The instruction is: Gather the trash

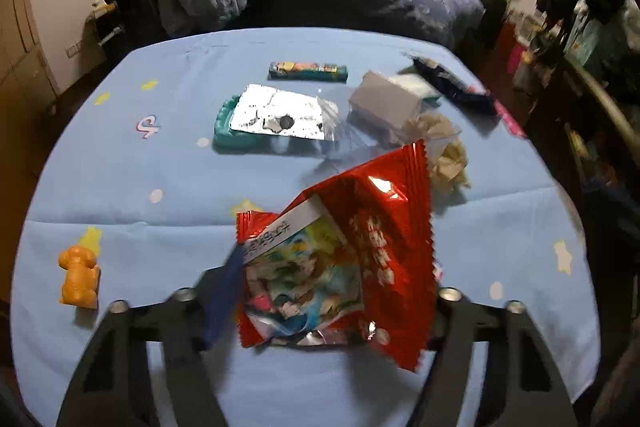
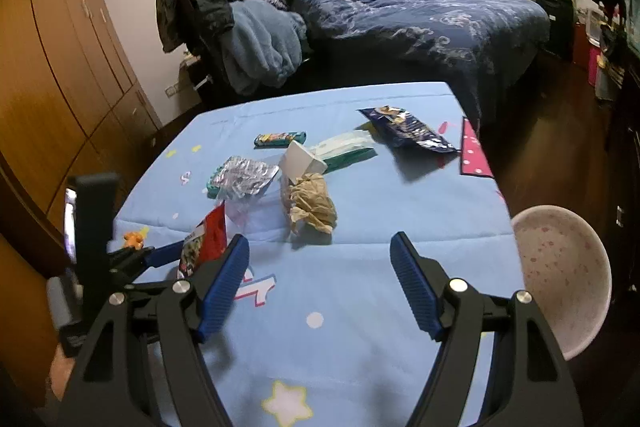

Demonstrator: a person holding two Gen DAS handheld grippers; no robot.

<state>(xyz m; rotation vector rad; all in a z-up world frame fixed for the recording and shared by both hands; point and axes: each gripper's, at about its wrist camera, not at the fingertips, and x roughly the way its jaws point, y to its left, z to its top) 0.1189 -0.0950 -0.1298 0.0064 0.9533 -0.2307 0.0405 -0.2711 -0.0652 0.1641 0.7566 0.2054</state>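
Note:
A red snack bag (image 1: 372,227) with a torn top stands upright between the fingers of my left gripper (image 1: 332,279), which is shut on it; the right finger is hidden behind the bag. The right wrist view shows the same bag (image 2: 208,239) in that gripper, low at the left. My right gripper (image 2: 318,243) stands open over the blue cloth, holding nothing. Beyond it lie crumpled brown paper (image 2: 312,207), a white box (image 2: 300,161), a foil blister on a teal tray (image 2: 244,175), a candy pack (image 2: 280,139) and a dark blue wrapper (image 2: 404,127).
The table (image 2: 360,307) wears a light blue star-print cloth. A pink-speckled white bin (image 2: 560,275) stands off its right edge. A small orange toy (image 1: 80,277) lies at the left. A bed with dark bedding lies behind, and wooden wardrobes stand at the left.

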